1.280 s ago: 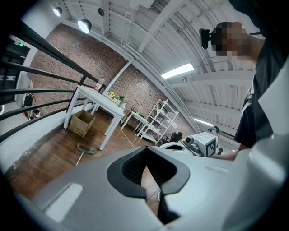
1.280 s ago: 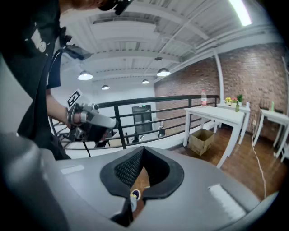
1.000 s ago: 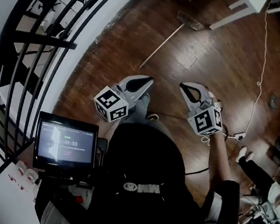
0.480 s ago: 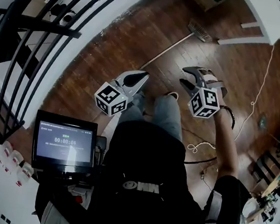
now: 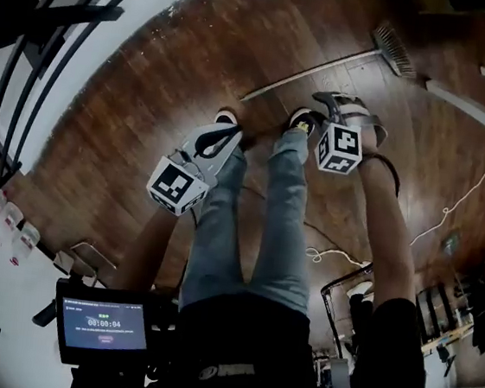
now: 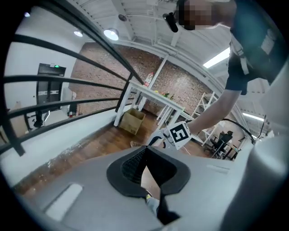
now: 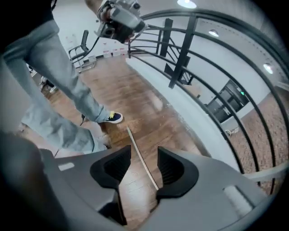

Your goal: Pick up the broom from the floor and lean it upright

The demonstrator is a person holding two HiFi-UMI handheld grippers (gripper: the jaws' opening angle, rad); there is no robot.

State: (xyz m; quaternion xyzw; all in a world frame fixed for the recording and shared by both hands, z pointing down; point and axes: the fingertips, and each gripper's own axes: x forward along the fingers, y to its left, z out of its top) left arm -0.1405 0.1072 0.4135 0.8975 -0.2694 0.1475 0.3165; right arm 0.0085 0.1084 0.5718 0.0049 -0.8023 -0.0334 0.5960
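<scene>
The broom lies flat on the wooden floor, its thin pale handle running to the bristle head at the far right. My right gripper points steeply down near the handle's free end, jaws open. In the right gripper view the handle shows on the floor in the gap of that gripper, untouched by the pads. My left gripper hangs to the left by the person's knee, shut and empty; its pads meet at the tips.
A black railing on a white kerb curves along the left. The person's legs and shoes stand between the grippers. A white table leg, a floor cable and a cardboard box lie beyond.
Both grippers have dropped toward the floor and the view has tilted down. The right gripper's jaws went from shut to open and now point down over the broom handle.
</scene>
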